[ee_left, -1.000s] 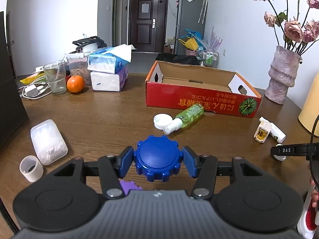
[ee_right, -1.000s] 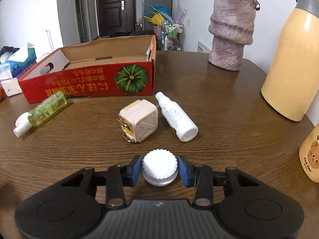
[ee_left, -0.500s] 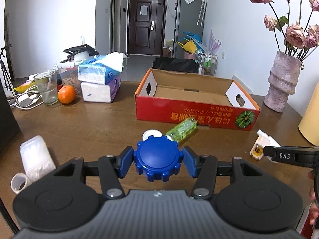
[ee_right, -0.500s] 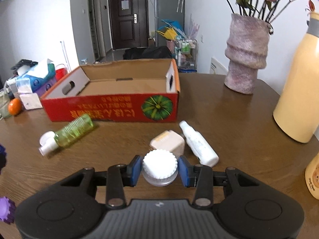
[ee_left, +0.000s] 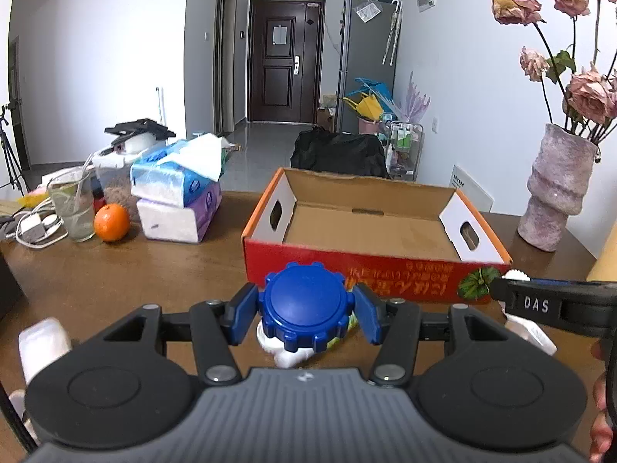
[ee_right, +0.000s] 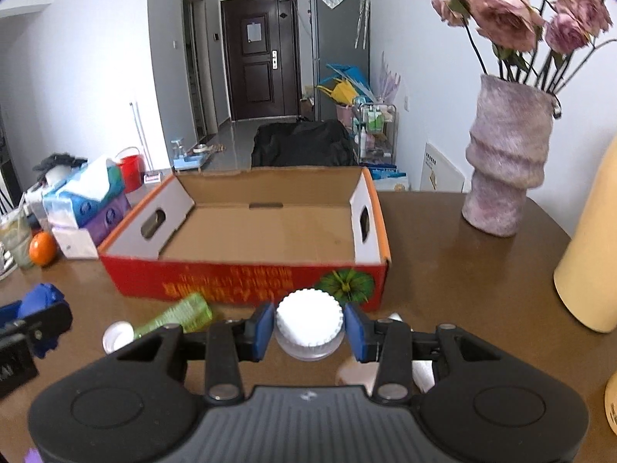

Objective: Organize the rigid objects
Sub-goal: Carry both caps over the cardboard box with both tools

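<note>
Two grippers are in view: the left gripper [ee_left: 306, 318] and the right gripper [ee_right: 308, 332]. Each carries one lid, so two held lids: one blue lid [ee_left: 306, 306] and one white ribbed lid [ee_right: 309, 320].

One red cardboard box [ee_left: 370, 270] sits at twelve o'clock. One green bottle [ee_right: 177, 314] lies at ten o'clock of the right gripper, with one loose white cap [ee_right: 117, 339] beside it.

At ten o'clock of the left gripper: two tissue packs [ee_left: 177, 200], stacked; one orange [ee_left: 112, 222]; one glass [ee_left: 73, 204].

One vase [ee_right: 505, 158] stands at two o'clock, holding several dried roses [ee_right: 501, 19]; the exact number cannot be told. One yellow flask [ee_right: 594, 262] stands at three o'clock.
</note>
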{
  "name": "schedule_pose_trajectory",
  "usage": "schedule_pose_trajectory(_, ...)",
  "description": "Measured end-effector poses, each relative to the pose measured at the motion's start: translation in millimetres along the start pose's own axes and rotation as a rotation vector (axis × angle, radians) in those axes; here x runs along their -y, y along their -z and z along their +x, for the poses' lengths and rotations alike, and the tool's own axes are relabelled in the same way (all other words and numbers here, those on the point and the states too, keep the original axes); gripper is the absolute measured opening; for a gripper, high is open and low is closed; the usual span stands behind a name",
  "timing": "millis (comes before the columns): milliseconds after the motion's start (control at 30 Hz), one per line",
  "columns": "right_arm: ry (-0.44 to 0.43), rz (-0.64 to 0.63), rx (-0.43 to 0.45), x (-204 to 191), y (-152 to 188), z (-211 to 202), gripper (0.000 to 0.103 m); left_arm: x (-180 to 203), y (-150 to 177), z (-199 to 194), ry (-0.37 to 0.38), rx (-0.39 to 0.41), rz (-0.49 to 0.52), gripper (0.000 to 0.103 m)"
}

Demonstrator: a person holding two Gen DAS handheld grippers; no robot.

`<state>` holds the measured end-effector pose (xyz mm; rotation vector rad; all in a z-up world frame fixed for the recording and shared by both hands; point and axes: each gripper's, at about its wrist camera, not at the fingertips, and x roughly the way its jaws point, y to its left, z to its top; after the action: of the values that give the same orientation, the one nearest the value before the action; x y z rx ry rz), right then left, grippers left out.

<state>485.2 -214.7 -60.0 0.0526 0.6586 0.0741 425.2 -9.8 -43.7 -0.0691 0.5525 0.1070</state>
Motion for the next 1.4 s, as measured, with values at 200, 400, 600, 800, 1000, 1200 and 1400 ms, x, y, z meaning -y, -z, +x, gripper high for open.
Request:
schedule_pose_trajectory(200, 0.0, 0.007, 0.027, -12, -26, 13, 0.039, 2, -15, 25, -0.004, 0.0, 0.019, 0.055)
schedule_pose_trajectory(400, 0.01, 0.018, 0.03, -22, -48, 33, 0.039, -1, -30, 54, 0.001, -0.014, 0.024, 0.055)
schedule_pose_trajectory(600, 0.034, 0.046, 0.021, -29, -63, 56, 0.039, -3, -43, 74, -0.007, -0.017, 0.018, 0.055)
schedule_pose_trajectory(800, 0.027, 0.078, 0.008, -33, -67, 80, 0.039, -6, -53, 87, -0.023, -0.019, 0.014, 0.055)
schedule_pose_trajectory(1000, 0.044, 0.023, 0.023, -37, -66, 87, 0.039, -2, -61, 98, -0.032, -0.012, 0.014, 0.055)
schedule_pose_trajectory(1200, 0.065, -0.015, 0.007, -25, -54, 95, 0.039, 1, -62, 108, -0.039, -0.021, 0.007, 0.055)
schedule_pose_trajectory(1400, 0.044, -0.007, 0.011, -5, -50, 97, 0.039, 8, -63, 116, -0.047, -0.018, 0.013, 0.055)
